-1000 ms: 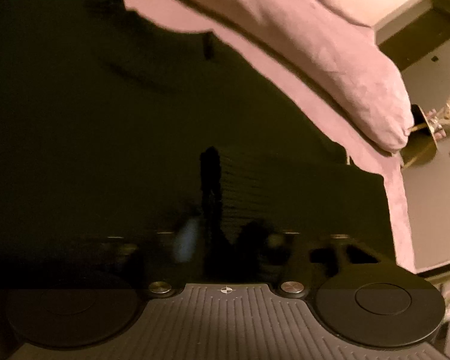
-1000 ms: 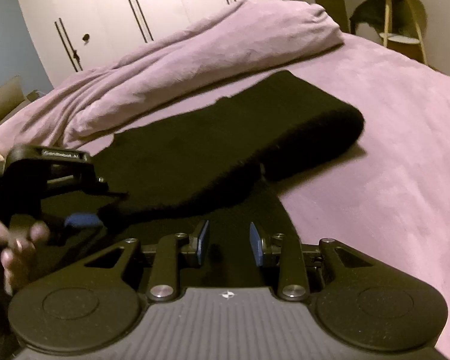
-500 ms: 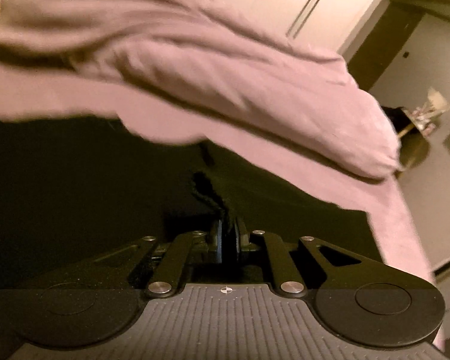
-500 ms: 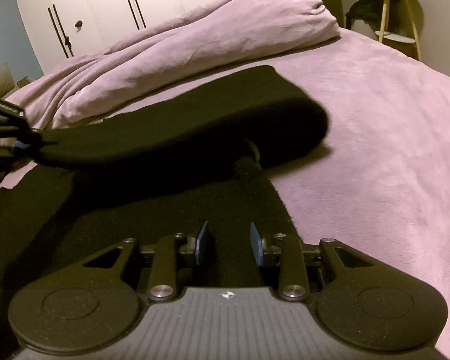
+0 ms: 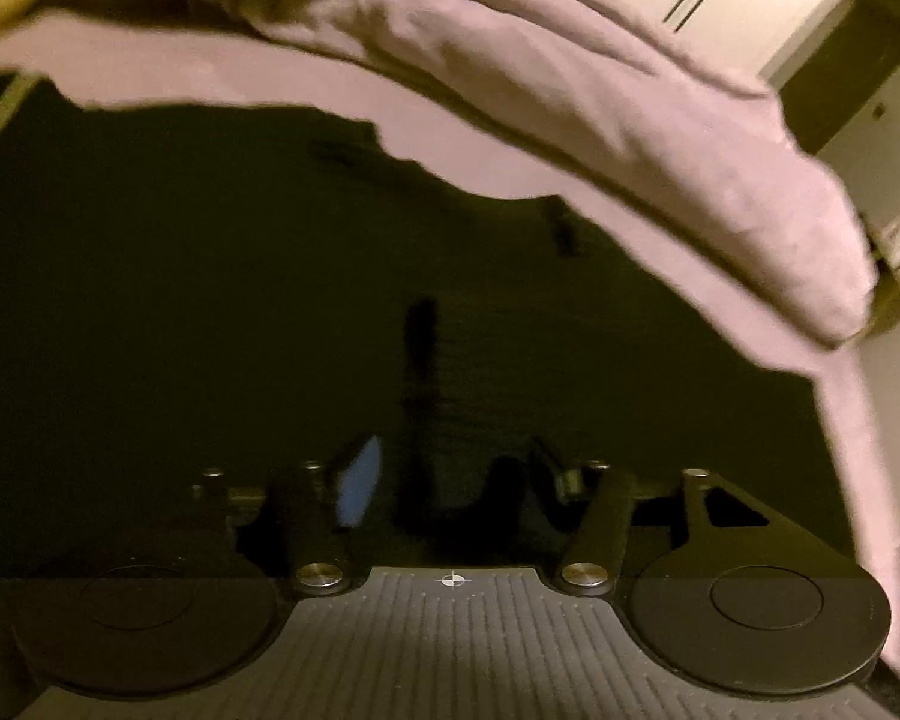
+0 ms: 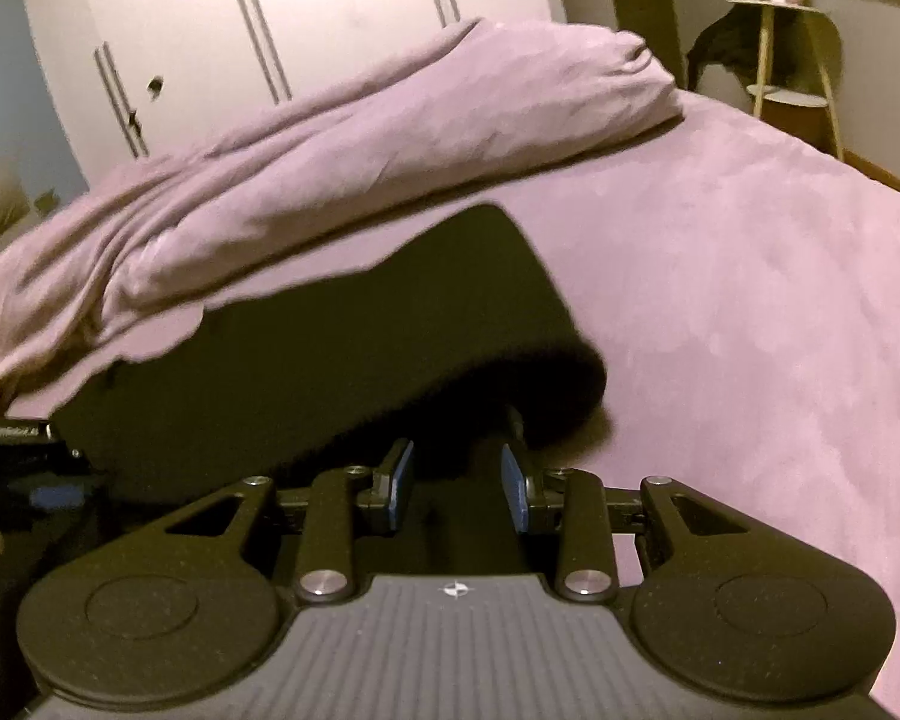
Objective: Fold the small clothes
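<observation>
On the purple bed lies the black garment, one section doubled over. Left tongs and right tongs both stand spread, pinching nothing. Fold apparently just laid; next, regrasp an edge.

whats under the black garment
The black garment lies on the purple bed cover, which shows all round it. One end is folded back over itself. Whatever sits beneath the fabric itself is hidden.

Small pale lettering on the left gripper, too blurred to read
</observation>
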A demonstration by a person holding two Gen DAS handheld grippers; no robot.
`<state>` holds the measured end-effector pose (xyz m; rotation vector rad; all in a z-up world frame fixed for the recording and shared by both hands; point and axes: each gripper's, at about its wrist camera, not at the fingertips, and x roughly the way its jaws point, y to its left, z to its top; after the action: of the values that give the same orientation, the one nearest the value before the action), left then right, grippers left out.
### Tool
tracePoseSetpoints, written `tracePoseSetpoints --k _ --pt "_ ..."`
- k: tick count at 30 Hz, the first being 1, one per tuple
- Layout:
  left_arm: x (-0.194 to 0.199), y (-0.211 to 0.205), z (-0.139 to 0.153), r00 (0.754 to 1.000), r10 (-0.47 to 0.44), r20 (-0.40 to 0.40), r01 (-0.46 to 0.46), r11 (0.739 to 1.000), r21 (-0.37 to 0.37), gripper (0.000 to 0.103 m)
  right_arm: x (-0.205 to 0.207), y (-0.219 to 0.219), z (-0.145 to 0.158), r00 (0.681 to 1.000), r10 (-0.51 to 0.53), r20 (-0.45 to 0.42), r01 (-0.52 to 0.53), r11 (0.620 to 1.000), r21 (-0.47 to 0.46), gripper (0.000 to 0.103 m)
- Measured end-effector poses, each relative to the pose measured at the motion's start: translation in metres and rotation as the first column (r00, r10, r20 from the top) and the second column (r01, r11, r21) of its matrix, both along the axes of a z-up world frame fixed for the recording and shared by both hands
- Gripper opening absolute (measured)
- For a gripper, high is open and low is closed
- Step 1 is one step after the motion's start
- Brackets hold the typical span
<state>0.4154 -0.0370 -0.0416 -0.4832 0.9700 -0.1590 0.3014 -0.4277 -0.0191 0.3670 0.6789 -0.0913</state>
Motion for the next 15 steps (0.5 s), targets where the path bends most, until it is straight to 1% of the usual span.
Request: tracePoseSetpoints --k 1,3,5,6,7,9,10,12,14,15 --pt "0.001 -0.002 0.000 1.000 -0.007 -0.007 0.007 1.000 -0.028 0.066 0.003 -0.003 0.000 1.000 -0.014 0.004 0.013 1.000 0.019 0.031" --pt "0.005 -0.009 -0.004 1.000 -0.015 -0.014 0.015 1.000 -0.014 0.065 0.009 -0.008 -0.001 1.000 -0.025 0.003 0.025 0.998 0.053 0.031" --pt "0.005 -0.011 -0.007 1.000 -0.012 -0.019 0.012 1.000 0.022 0.052 0.014 -0.010 -0.001 1.000 -0.028 0.006 0.027 0.997 0.069 0.031" --pt "0.007 -0.012 -0.006 1.000 -0.004 -0.018 0.005 1.000 0.030 0.037 0.015 -0.011 -0.002 1.000 -0.030 0.008 0.030 0.997 0.075 0.031" --pt "0.007 -0.011 -0.005 1.000 0.000 -0.021 0.000 1.000 0.022 0.022 0.016 -0.012 -0.002 0.999 -0.035 0.011 0.034 0.996 0.086 0.031" --pt "0.008 -0.006 -0.005 0.999 0.009 -0.032 -0.010 0.999 -0.034 0.014 0.016 -0.013 -0.002 0.999 -0.033 0.021 0.030 0.992 0.120 0.034" --pt "0.011 -0.005 -0.006 0.999 0.014 -0.036 -0.016 0.999 -0.046 0.013 0.015 -0.014 -0.002 0.999 -0.032 0.026 0.028 0.990 0.140 0.035" --pt "0.014 -0.005 -0.004 1.000 0.016 -0.018 -0.017 0.999 -0.051 0.012 0.013 -0.016 -0.002 0.999 -0.029 0.037 0.022 0.984 0.176 0.043" --pt "0.013 -0.005 0.005 1.000 0.004 0.020 -0.003 0.999 -0.038 0.012 0.011 -0.013 0.000 0.999 -0.028 0.044 0.020 0.985 0.172 0.046" --pt "0.012 -0.003 0.010 0.999 -0.003 0.039 0.005 0.999 -0.042 0.012 0.012 -0.011 0.002 0.999 -0.025 0.043 0.018 0.986 0.163 0.046"
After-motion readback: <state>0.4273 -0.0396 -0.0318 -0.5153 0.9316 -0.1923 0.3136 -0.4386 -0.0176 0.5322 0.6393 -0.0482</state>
